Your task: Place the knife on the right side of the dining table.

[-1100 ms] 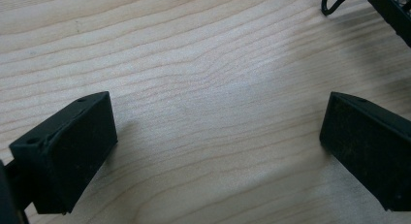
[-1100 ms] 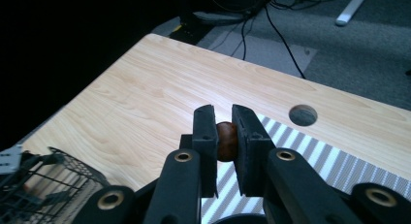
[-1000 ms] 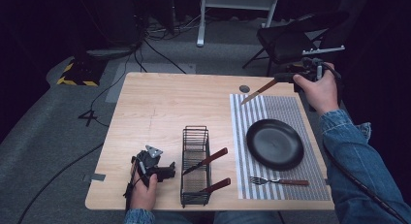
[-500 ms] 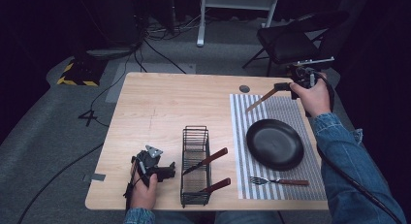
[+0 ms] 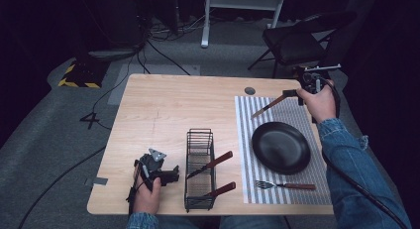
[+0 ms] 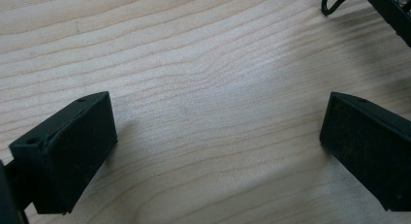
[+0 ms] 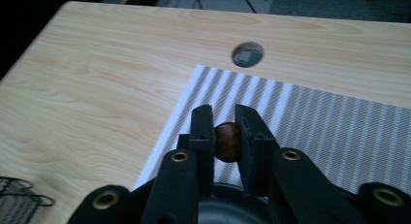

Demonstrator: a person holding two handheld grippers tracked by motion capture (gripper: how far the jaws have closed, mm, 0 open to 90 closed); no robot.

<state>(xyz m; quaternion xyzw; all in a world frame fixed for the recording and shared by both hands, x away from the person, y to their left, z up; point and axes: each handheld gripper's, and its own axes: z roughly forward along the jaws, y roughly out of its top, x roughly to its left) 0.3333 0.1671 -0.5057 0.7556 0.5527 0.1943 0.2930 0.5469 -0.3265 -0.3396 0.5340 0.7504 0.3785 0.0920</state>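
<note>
We hold the right tool (image 5: 298, 93) over the far corner of the striped mat (image 5: 292, 110), its jaws clamped on the brown handle of a knife (image 5: 269, 105). In the right gripper view that rounded handle end (image 7: 228, 141) sits squeezed between the two pads, though the jaws have just been easing open a little. The blade slants away from the tool toward the mat's far edge and down toward it; we cannot tell whether the tip touches the mat. Just below the tool on the mat lies the black plate (image 5: 281, 147), and beyond the plate, at the near edge, a fork (image 5: 285, 185).

Our left tool (image 5: 171, 173) rests on the surface (image 5: 163, 110) with its jaws wide apart and nothing between them; in the left gripper view bare wood (image 6: 213, 112) shows between the pads. Just beside it stands the wire rack (image 5: 199, 169), which holds two more brown-handled knives (image 5: 210, 164).
</note>
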